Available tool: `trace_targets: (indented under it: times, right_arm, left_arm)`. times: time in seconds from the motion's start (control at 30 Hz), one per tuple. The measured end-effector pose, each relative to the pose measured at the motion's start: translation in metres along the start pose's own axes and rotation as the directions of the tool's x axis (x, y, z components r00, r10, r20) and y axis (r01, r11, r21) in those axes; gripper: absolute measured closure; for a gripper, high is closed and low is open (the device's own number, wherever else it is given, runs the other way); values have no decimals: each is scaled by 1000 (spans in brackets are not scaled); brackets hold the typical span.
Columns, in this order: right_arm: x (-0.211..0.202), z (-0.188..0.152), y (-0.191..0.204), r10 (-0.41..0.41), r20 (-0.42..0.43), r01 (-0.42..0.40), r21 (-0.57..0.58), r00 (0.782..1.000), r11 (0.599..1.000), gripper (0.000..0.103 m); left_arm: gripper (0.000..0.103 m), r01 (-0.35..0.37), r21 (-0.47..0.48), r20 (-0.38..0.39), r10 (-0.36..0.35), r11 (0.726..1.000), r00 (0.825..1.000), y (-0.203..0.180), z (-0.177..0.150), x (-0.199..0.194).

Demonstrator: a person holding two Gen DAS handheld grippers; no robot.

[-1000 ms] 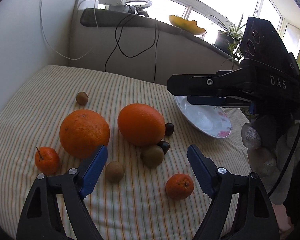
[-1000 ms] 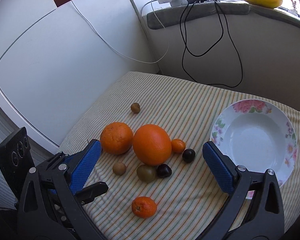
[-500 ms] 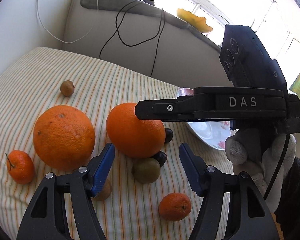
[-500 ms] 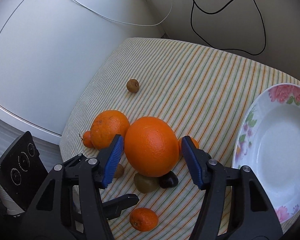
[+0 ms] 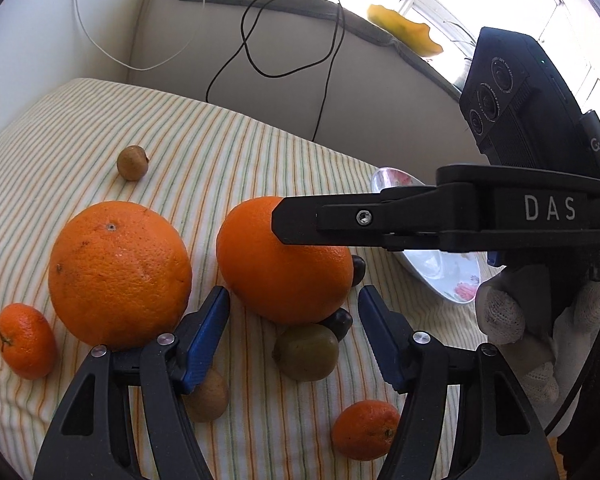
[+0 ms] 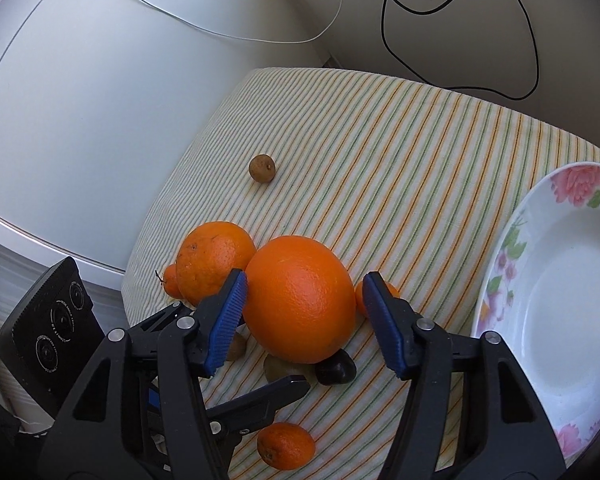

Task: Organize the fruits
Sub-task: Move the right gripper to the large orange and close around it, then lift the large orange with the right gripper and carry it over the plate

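Two big oranges [image 6: 300,304] sit side by side on the tablecloth [image 6: 400,152], the plate [image 6: 500,292] off at three o'clock. A small round fruit [image 6: 262,168] lies alone at eleven o'clock, a mandarin [image 6: 286,446] at six.

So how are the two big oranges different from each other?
The smooth orange sits between the right tool's blue pads; the bumpy orange sits outside them, to the left. The smooth orange is brighter with cleaner skin; the bumpy orange is paler with dark specks. Small dark fruits lie against the smooth orange; a little mandarin lies by the bumpy orange. Both are round and rest on the striped cloth.
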State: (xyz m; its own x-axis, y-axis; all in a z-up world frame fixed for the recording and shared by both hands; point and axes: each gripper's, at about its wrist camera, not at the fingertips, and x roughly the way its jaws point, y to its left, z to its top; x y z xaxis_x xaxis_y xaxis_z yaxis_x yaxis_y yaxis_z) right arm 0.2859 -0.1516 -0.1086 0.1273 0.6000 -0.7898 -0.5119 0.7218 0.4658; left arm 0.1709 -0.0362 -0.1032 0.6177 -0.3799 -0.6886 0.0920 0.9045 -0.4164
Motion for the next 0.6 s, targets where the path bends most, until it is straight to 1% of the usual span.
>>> trace_targets:
  times: [0.17,0.27,0.37,0.6]
  right_arm:
    - [2,-1,4,2,-12,-2,-17,1000,1000,40]
    - [2,-2,3,-4,-13,4,-18,1000,1000,41]
    - [3,-2,3,-5,-13,5,-12,1000,1000,43]
    - [2,-4,5,-17,-2,17,-8,1000,1000,43]
  left_arm:
    - [40,-7,9,0,7,1000,1000,0,2,3]
    - [43,-14,10,3,14,1000,1000,-2,2,1]
    - [43,-15,11,4,14,1000,1000,-2,3,1]
    - [42,-13,11,9,13,1000,1000,-3,1,-3]
